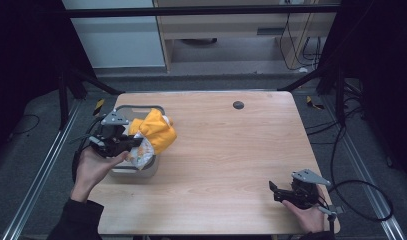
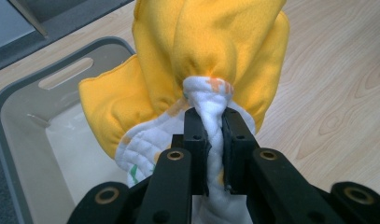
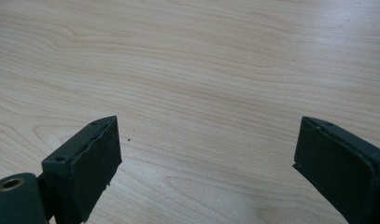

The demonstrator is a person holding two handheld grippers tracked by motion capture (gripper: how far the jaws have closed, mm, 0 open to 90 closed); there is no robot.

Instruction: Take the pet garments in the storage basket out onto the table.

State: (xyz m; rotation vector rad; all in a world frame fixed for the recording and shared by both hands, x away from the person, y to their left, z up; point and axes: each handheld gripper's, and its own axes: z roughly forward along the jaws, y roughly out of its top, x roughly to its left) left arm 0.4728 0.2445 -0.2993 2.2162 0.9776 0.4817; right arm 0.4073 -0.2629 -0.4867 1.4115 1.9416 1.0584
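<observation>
Left gripper (image 2: 214,126): jaws pinched tight on a twisted fold of the yellow-and-white cloth (image 2: 201,60). White quilted side sits between the pads, and the yellow side bunches up just past the fingertips. In the high view the same left gripper (image 1: 135,143) holds the cloth (image 1: 153,132) over the right-hand rim of the grey bin (image 1: 125,107), so the cloth hangs partly above the bin's inside and partly past its edge toward the table middle. Can't tell whether the lower end of the cloth touches the bin.

The bin sits on the wooden table (image 1: 226,150) near its left edge, with a handle slot visible in its far wall.

Right gripper (image 3: 206,154): jaws wide apart, nothing between them, bare table wood below. In the high view the right gripper (image 1: 274,189) sits well apart from the bin, at the table's near right corner, pointing toward the table middle. Small dark disc (image 1: 238,105) on the table, far side of the bin, near the back edge.
</observation>
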